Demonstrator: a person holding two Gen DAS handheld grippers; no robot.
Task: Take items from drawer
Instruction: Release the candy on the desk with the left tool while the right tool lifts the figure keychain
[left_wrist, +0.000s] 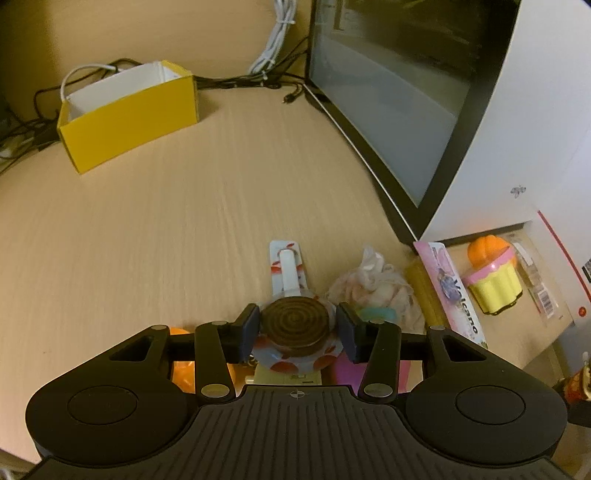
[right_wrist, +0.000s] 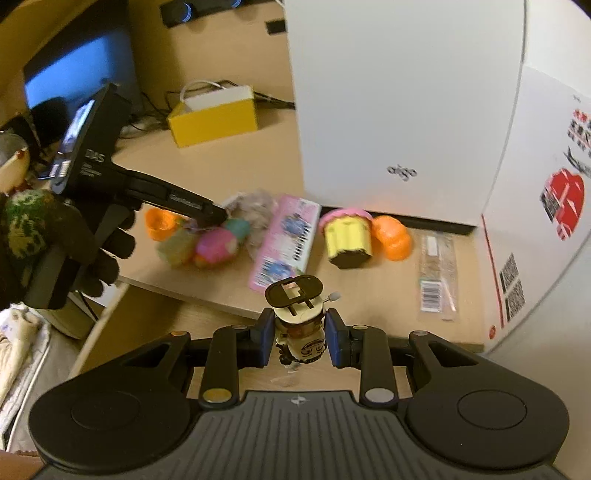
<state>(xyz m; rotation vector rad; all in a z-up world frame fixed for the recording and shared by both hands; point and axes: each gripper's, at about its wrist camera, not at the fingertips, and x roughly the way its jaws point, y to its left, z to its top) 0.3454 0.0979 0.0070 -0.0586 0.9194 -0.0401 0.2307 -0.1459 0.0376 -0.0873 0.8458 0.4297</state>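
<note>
Clamped in the right tool (right_wrist: 299, 334), a small wind-up figure (right_wrist: 300, 317) hangs clear of the white box (right_wrist: 388, 110), while the left tool (left_wrist: 297, 328) grips a brown spiral disc (left_wrist: 294, 322) beside that box for lifting.

Pale wood-grain desk (left_wrist: 184, 221) — matt

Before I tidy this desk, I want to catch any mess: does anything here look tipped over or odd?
Yes. The yellow cupcake toy lies on its side, and an orange half shell sits loose beside it. A crumpled wad lies among the scattered toys. Nothing looks spilled or broken.
</note>
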